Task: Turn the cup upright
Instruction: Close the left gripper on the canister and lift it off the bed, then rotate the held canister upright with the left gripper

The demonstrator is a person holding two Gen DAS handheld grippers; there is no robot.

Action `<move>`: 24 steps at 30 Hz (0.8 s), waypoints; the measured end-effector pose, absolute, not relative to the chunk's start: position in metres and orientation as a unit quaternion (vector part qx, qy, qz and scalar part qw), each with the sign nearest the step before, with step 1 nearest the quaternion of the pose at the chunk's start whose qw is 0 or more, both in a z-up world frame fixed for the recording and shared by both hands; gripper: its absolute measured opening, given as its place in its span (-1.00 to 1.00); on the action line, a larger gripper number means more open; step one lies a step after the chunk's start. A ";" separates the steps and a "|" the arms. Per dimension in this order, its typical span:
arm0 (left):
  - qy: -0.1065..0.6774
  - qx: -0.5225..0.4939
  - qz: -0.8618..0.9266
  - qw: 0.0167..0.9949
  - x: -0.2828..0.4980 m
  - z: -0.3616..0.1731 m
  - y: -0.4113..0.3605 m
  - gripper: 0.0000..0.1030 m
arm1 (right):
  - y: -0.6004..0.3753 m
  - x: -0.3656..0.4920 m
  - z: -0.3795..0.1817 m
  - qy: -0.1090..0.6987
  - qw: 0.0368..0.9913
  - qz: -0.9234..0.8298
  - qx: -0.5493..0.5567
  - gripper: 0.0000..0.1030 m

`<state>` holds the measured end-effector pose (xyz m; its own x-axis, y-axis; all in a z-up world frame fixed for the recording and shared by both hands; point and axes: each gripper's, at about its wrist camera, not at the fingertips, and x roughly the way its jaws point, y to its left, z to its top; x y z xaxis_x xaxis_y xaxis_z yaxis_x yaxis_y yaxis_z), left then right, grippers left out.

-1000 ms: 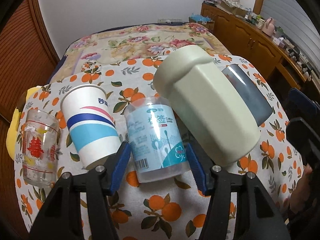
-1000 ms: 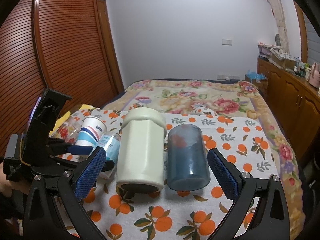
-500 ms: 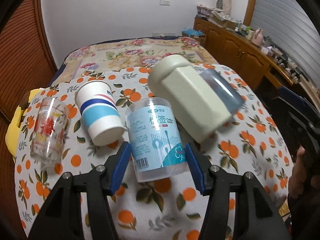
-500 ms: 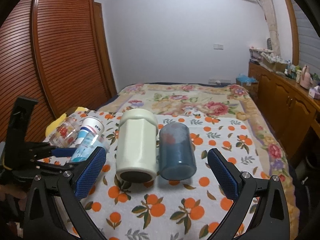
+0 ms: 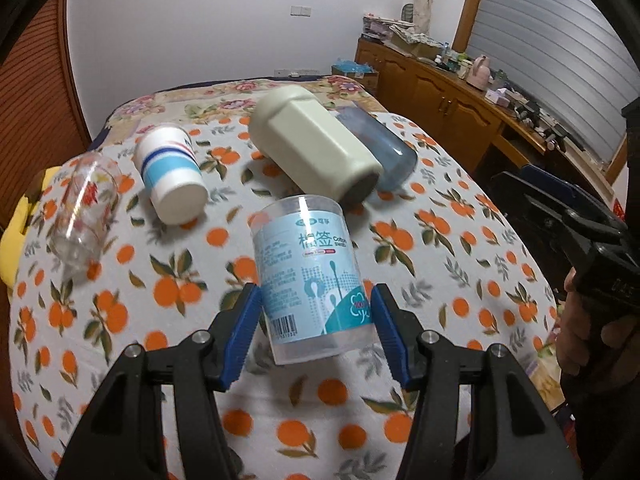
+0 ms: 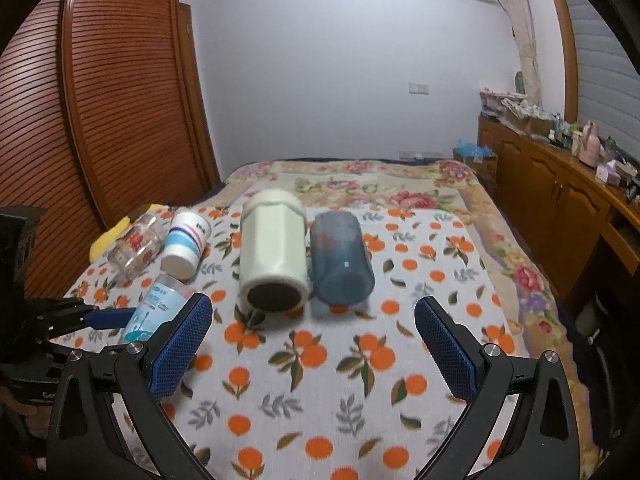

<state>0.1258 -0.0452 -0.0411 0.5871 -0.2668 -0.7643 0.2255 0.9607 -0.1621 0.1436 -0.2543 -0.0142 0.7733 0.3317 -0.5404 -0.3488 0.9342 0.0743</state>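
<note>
My left gripper (image 5: pixel 316 322) is shut on a clear cotton swab container (image 5: pixel 310 276) with a light blue label and holds it above the table; the container also shows in the right wrist view (image 6: pixel 154 312). On the orange-print tablecloth (image 6: pixel 320 380) lie a pale green cup (image 6: pixel 274 256), a blue translucent cup (image 6: pixel 340 260), a white paper cup with blue stripes (image 6: pixel 186 246) and a printed glass (image 6: pixel 136 246), all seemingly upside down. My right gripper (image 6: pixel 312 336) is open and empty, short of the green and blue cups.
A floral bedspread (image 6: pixel 360 180) lies behind the table. A wooden louvred wardrobe (image 6: pixel 100 120) stands at the left, a wooden sideboard (image 6: pixel 560 200) with clutter at the right. A yellow item (image 6: pixel 108 236) sits at the table's left edge.
My left gripper has lifted the swab container up and back from between the paper cup and green cup. My right gripper has pulled back and up a little, still open.
</note>
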 end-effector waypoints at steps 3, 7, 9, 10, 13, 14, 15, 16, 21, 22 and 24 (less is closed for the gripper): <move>0.438 -0.030 -0.148 0.886 0.121 -0.048 -0.051 0.08 | -0.254 0.138 -0.020 0.290 0.940 0.179 -0.016 1.00; 0.443 -0.032 -0.157 0.882 0.119 -0.054 -0.061 0.08 | -0.257 0.136 -0.027 0.298 0.938 0.178 -0.011 1.00; 0.445 -0.030 -0.159 0.881 0.118 -0.057 -0.066 0.08 | -0.257 0.135 -0.031 0.303 0.936 0.179 -0.010 1.00; 0.447 -0.029 -0.158 0.880 0.119 -0.059 -0.067 0.08 | -0.256 0.136 -0.033 0.306 0.935 0.178 -0.011 1.00; 0.447 -0.029 -0.155 0.881 0.122 -0.063 -0.067 0.09 | -0.255 0.137 -0.041 0.315 0.932 0.179 -0.013 1.00; 0.445 -0.028 -0.155 0.882 0.122 -0.064 -0.068 0.09 | -0.255 0.138 -0.043 0.317 0.931 0.179 -0.014 1.00; 0.444 -0.026 -0.155 0.882 0.122 -0.064 -0.069 0.09 | -0.255 0.139 -0.044 0.319 0.931 0.179 -0.013 1.00; 0.443 -0.024 -0.154 0.883 0.122 -0.064 -0.069 0.09 | -0.255 0.139 -0.045 0.321 0.930 0.178 -0.013 1.00; 0.441 -0.023 -0.153 0.884 0.123 -0.065 -0.068 0.12 | -0.255 0.140 -0.049 0.328 0.928 0.178 -0.011 1.00; 0.441 -0.023 -0.153 0.884 0.123 -0.065 -0.068 0.12 | -0.255 0.141 -0.049 0.328 0.928 0.178 -0.012 1.00; 0.441 -0.022 -0.151 0.884 0.123 -0.065 -0.068 0.14 | -0.254 0.141 -0.049 0.328 0.928 0.178 -0.013 1.00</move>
